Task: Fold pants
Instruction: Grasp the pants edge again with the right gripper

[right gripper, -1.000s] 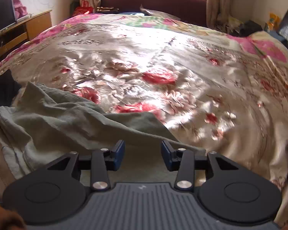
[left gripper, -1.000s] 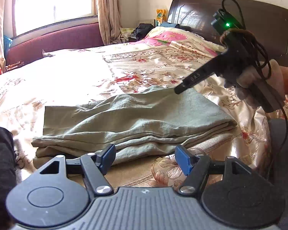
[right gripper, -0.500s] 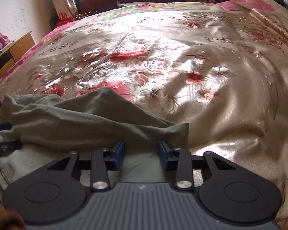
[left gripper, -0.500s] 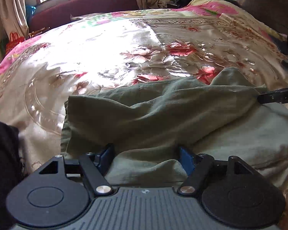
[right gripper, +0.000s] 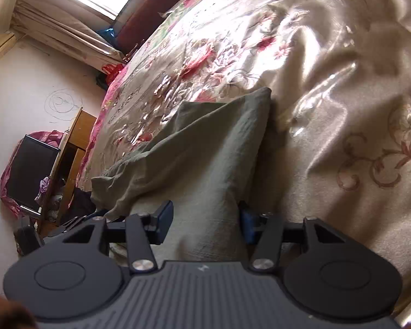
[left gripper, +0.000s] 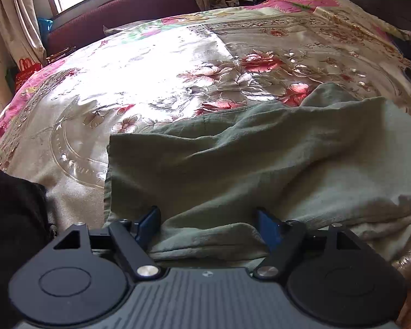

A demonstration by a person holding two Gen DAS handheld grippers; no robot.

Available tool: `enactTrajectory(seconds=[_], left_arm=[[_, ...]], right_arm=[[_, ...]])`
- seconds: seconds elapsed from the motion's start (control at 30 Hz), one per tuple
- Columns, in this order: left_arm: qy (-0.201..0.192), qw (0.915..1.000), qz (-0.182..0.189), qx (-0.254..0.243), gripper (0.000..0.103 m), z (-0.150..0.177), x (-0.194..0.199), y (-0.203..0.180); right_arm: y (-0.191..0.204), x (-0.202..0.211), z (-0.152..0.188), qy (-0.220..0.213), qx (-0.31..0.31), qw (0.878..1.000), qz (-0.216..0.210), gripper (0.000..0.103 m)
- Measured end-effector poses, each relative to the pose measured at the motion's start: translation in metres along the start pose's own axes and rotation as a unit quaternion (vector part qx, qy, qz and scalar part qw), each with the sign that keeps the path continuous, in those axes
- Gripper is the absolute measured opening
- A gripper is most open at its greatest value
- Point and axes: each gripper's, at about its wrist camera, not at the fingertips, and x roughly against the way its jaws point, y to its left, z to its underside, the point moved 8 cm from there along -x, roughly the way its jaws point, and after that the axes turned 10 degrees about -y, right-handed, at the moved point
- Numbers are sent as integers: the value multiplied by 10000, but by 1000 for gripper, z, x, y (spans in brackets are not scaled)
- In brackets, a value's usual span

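Pants folded on bedspread; no containers visible.

The pants before you are grey-green, of soft creased cloth, folded into a layered stack lying flat on the bed. Their near edge lies between the blue pads of your left tongs. One folded end runs forward from between your right tongs, its far corner raised.
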Motion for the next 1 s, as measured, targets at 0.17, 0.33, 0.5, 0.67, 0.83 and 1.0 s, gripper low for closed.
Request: enactTrajectory(seconds=[0.17, 0.33, 0.5, 0.67, 0.83, 1.0], left_arm=[[117, 9999, -88, 59, 91, -1, -3, -1], [168, 9995, 235, 111, 91, -5, 2, -22], [-31, 9977, 615, -276, 91, -22, 5, -71], [-386, 9947, 830, -472, 90, -44, 8, -104], [-592, 9929, 936, -442, 91, -57, 24, -111], [-571, 9936, 802, -547, 91, -54, 10, -115]], right_arm=[[-2, -25, -3, 112, -461, 9988, -149, 11], [-32, 11, -32, -554, -614, 9966, 9, 6], [-76, 51, -41, -814, -738, 9925, 528, 5], [-86, 72, -40, -882, -479, 9913, 854, 7], [-87, 63, -41, -720, -419, 9932, 812, 16], [-83, 56, -41, -635, -407, 9949, 674, 41]])
